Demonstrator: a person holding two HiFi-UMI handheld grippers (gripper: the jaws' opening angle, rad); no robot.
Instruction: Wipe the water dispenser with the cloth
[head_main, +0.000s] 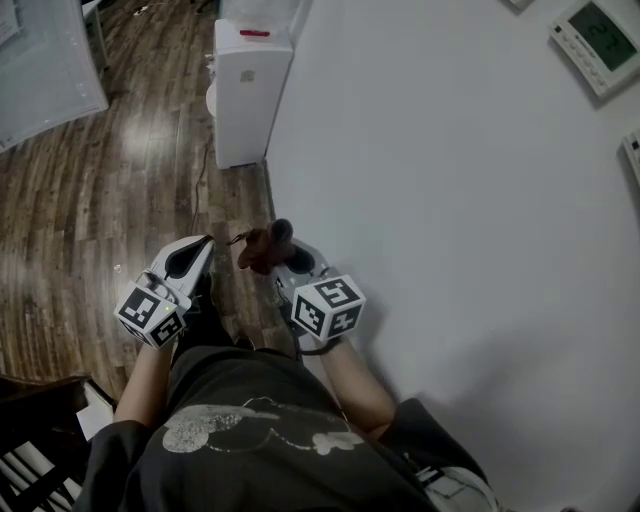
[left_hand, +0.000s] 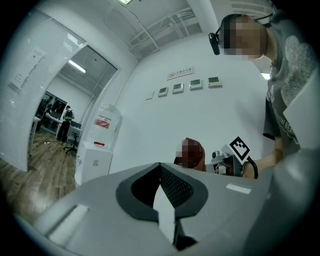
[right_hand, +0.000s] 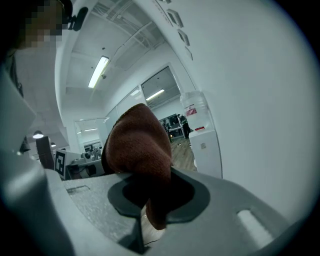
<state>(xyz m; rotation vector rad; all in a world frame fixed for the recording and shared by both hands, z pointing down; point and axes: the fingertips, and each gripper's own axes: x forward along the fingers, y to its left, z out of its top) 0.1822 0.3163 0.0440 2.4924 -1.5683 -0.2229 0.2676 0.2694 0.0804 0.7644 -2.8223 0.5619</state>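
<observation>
With the brown cloth (head_main: 262, 247) pinched in the right gripper (head_main: 283, 258) and the left gripper (head_main: 188, 262) pressed together empty, the approach seems in hand: the water dispenser (head_main: 250, 95) stands well apart at twelve o'clock, so next comes closing in to lay cloth on it.

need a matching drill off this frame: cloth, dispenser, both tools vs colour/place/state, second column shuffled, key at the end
Column 1
1. cloth
2. water dispenser
3. left tool
4. right tool

Column 2
A. jaws together, nothing between them
B. brown, bunched, sticking out past the jaws
C. white, standing on the floor against the wall
D. jaws clamped on the cloth

Pairs: 1-B, 2-C, 3-A, 4-D
</observation>
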